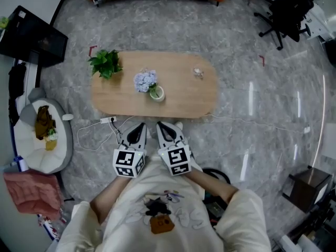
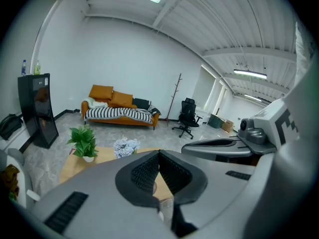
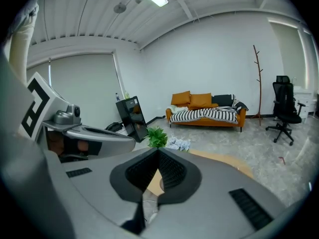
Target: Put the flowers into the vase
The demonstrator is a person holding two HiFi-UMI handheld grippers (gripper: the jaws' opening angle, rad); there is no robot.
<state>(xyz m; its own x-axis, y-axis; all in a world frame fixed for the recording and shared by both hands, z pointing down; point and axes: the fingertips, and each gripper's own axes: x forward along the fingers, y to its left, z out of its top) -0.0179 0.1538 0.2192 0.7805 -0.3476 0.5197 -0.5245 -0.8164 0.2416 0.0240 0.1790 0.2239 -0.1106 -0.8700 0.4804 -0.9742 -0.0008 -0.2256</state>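
- Head view: the flowers (image 1: 145,80), a pale blue cluster, stand in the vase (image 1: 157,93), a small white-and-green pot near the middle of the wooden table (image 1: 184,101). The heads lean toward the potted plant (image 1: 106,63).
- The left gripper (image 1: 139,127) and right gripper (image 1: 161,126) sit side by side close to the person's body, short of the table edge and well apart from the vase.
- Both gripper views show the jaws pressed together with nothing between the pads: each claw is closed and empty.
- Judgement: the placement appears done.
- Handling, flowers: probably light, soft and easily crushed. Any regrip belongs on the stem just above the vase rim, never on the heads. The stem is barely visible from here.
- Handling, vase: small, likely light and breakable, and prone to tipping if the stems are tugged sideways. It is best steadied by its body.
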